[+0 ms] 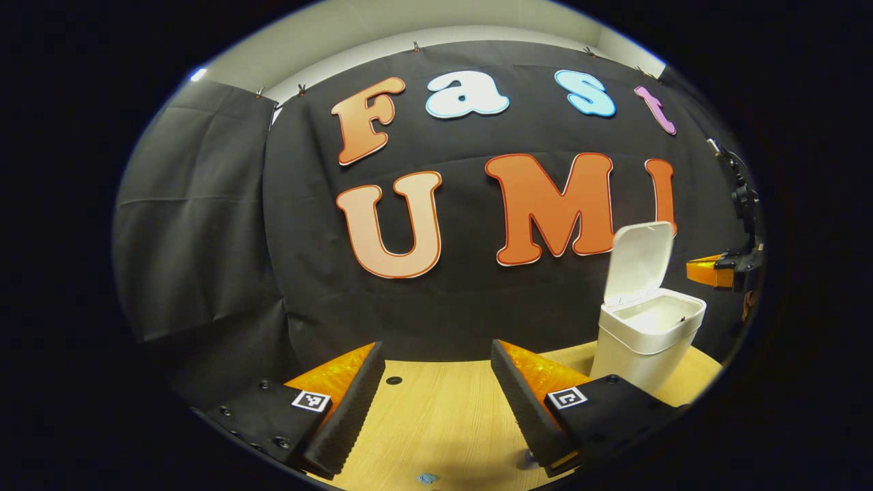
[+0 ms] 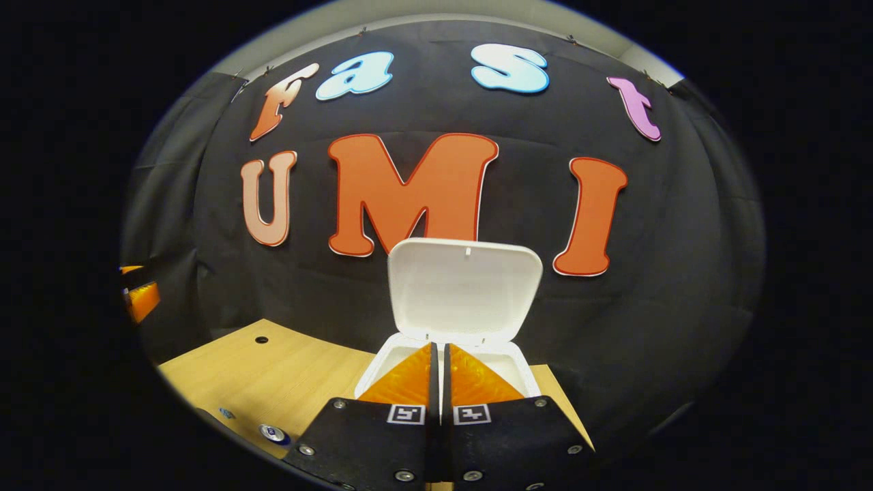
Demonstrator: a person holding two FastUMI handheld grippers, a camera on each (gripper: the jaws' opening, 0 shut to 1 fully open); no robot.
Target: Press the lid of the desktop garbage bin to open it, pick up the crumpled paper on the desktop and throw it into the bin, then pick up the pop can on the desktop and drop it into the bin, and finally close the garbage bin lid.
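Observation:
The white desktop bin (image 1: 644, 348) stands on the wooden table at the right of the left gripper view, its lid (image 1: 639, 262) swung up and open. My left gripper (image 1: 436, 354) is open over the table, left of the bin, with nothing between its fingers. In the right gripper view my right gripper (image 2: 440, 351) is shut, fingers pressed together with nothing between them, hovering just above the bin's open mouth (image 2: 508, 365); the raised lid (image 2: 465, 290) stands right behind it. The top of a pop can (image 2: 274, 433) shows low at the left on the table.
The wooden table (image 2: 273, 372) has a small round hole (image 2: 261, 339) toward its back. The black cloth wall hangs close behind the bin. The right gripper (image 1: 719, 269) shows at the far right of the left gripper view, and the left gripper (image 2: 140, 296) at the left edge of the right gripper view.

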